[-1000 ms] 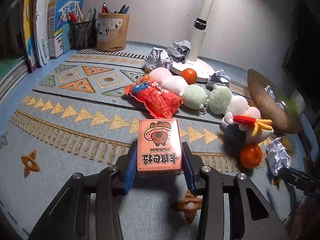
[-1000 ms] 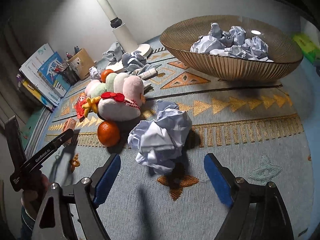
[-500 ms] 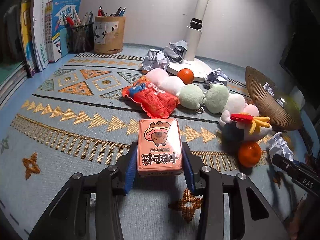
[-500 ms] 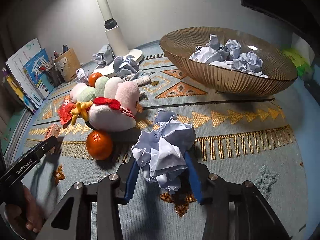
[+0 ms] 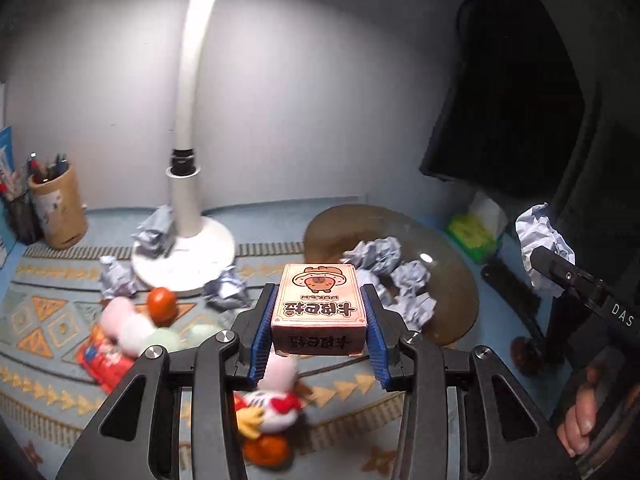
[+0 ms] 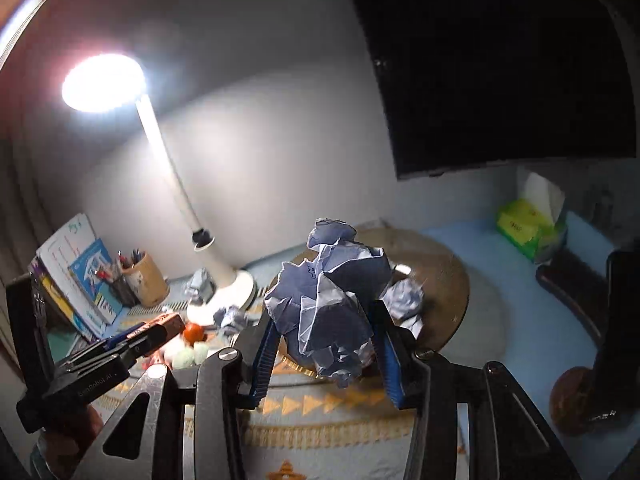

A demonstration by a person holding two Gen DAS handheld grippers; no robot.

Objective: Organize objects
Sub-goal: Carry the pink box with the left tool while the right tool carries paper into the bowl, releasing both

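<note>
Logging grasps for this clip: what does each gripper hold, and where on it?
The left gripper clamps the pink card box across its two long sides. The right gripper squeezes a crumpled paper ball across its lower middle.

A patterned mat [image 5: 60, 320] covers the table. On it stand a white lamp [image 5: 184, 252], a pen cup [image 5: 60, 212] at the left and a brown bowl [image 5: 460, 280] holding paper balls. Paper balls [image 5: 116, 280], an orange [image 5: 162, 304], a plush toy [image 5: 152, 336] and a red packet [image 5: 104, 360] lie near the lamp. A green tissue box [image 6: 528, 228] sits far right.
</note>
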